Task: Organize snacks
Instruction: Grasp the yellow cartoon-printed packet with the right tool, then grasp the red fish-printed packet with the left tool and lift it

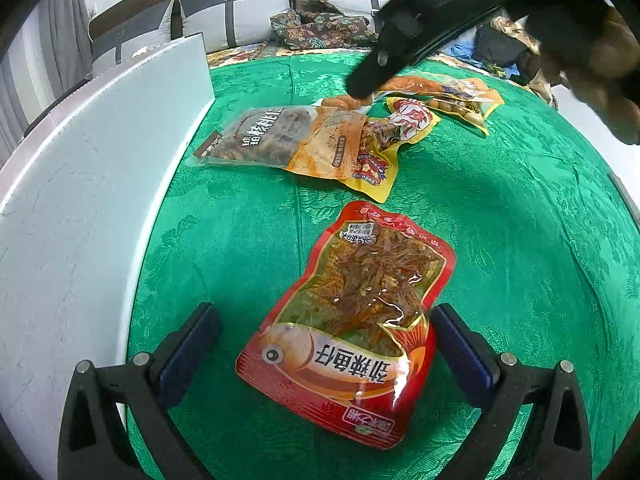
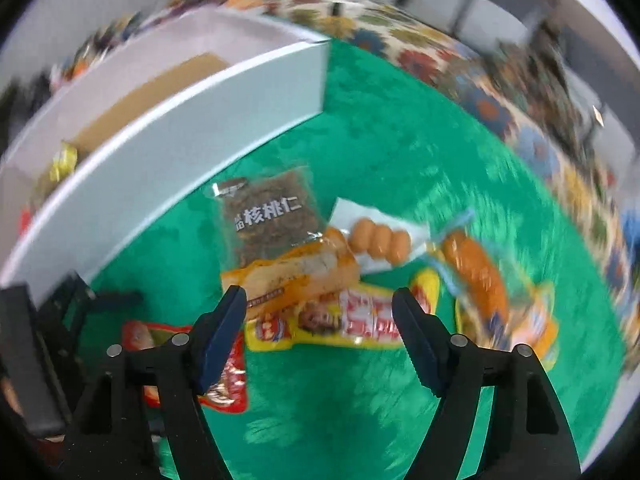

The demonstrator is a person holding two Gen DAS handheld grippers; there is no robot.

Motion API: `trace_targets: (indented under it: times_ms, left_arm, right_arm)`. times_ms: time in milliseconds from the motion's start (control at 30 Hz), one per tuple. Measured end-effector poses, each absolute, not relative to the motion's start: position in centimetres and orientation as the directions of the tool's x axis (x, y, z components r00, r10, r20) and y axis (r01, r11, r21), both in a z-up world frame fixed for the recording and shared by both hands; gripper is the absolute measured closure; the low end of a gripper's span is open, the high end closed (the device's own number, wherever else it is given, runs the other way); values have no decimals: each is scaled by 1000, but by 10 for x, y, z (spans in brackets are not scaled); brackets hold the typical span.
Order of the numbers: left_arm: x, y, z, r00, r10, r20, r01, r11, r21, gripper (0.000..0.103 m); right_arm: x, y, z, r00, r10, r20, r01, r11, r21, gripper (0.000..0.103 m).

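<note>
A red fish-snack packet (image 1: pixel 348 328) lies flat on the green cloth between the fingers of my left gripper (image 1: pixel 326 344), which is open; the pads do not press it. Further back lies a pile: a walnut packet (image 1: pixel 280 136), an orange packet (image 1: pixel 328 144) overlapping it, and a yellow packet (image 1: pixel 372 160). My right gripper (image 2: pixel 320 320) hangs open above that pile, over the yellow packet (image 2: pixel 340 320), with nothing held. The walnut packet (image 2: pixel 272 216), a clear pack of sausage balls (image 2: pixel 378 240) and an orange sausage pack (image 2: pixel 476 272) lie beyond its fingertips. The right wrist view is blurred.
A white open box (image 1: pixel 80 200) stands along the left of the table; inside the box (image 2: pixel 200 120) I see a brown floor and a yellow packet (image 2: pixel 64 160). A green tablecloth (image 1: pixel 520 240) covers the table. Beyond the table stands a sofa with cushions (image 1: pixel 240 12).
</note>
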State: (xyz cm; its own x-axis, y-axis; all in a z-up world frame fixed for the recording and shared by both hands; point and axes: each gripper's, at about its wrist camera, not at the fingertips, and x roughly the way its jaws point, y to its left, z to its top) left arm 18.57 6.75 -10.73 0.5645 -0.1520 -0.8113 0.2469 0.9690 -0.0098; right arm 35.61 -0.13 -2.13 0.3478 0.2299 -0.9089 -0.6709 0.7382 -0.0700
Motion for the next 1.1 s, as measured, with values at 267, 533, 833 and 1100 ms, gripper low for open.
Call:
trace_targets:
  times_ms: [267, 533, 833, 1100]
  left_arm:
    - [186, 67, -107, 564, -152, -811, 247, 969, -10, 0]
    - [186, 67, -107, 565, -152, -811, 247, 969, -10, 0]
    - [189, 65, -105, 545, -154, -825, 256, 967, -11, 0]
    - [182, 48, -94, 486, -199, -851, 374, 927, -3, 45]
  right_arm:
    - [392, -124, -80, 168, 409, -897, 197, 877, 438, 27]
    - [413, -74, -84, 306, 246, -920, 43, 961, 271, 59]
    - [363, -112, -81, 76, 57, -996, -413, 911, 20, 55]
    - [311, -130, -98, 250, 92, -964, -319, 948, 8, 30]
